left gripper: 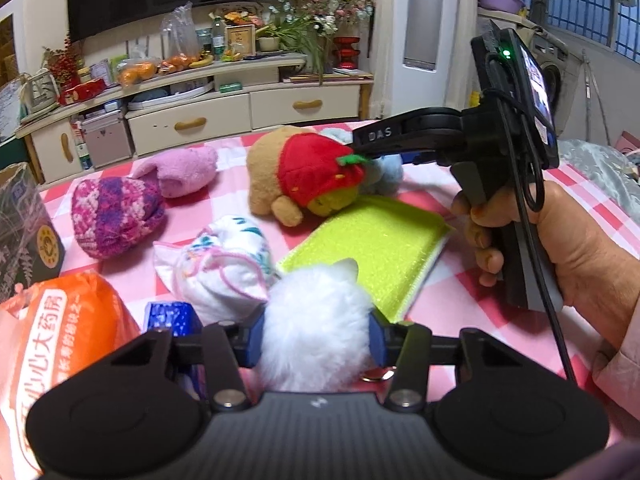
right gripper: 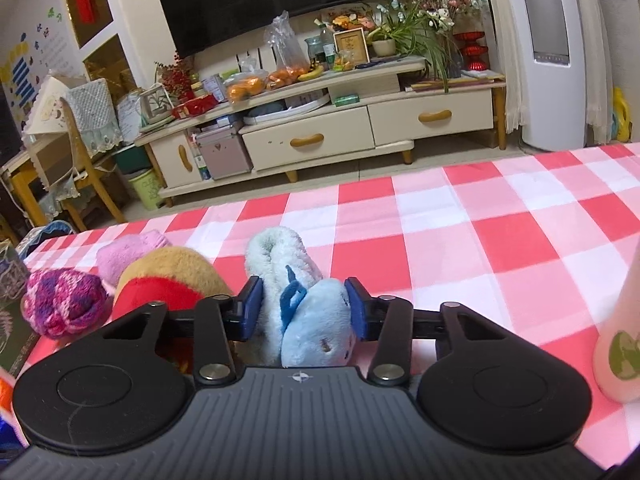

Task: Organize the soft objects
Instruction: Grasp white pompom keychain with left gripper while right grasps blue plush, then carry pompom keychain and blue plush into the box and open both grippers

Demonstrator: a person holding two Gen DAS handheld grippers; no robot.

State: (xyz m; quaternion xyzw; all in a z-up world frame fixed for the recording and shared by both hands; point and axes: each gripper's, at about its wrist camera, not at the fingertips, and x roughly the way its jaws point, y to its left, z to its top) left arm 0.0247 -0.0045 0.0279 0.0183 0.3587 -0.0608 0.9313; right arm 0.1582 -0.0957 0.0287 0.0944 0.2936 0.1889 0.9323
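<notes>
My left gripper (left gripper: 316, 338) is shut on a white fluffy toy (left gripper: 316, 320), low over the red-checked tablecloth (left gripper: 460, 292). My right gripper (right gripper: 304, 312) is closed around a light blue plush (right gripper: 316, 324), with a pale blue fuzzy sock (right gripper: 276, 256) just beyond it. In the left wrist view the right gripper (left gripper: 370, 152) reaches behind a brown bear with a red strawberry hat (left gripper: 304, 176). A pink sock (left gripper: 184, 170), a purple knit hat (left gripper: 116, 216), a white drawstring pouch (left gripper: 224, 264) and a yellow-green sponge cloth (left gripper: 376, 248) lie around.
An orange plastic bag (left gripper: 60, 332), a blue foil packet (left gripper: 172, 316) and a dark box (left gripper: 24, 232) stand at the left. A white bottle (right gripper: 624, 344) stands at the right. The table's far edge faces a TV cabinet (right gripper: 360, 120).
</notes>
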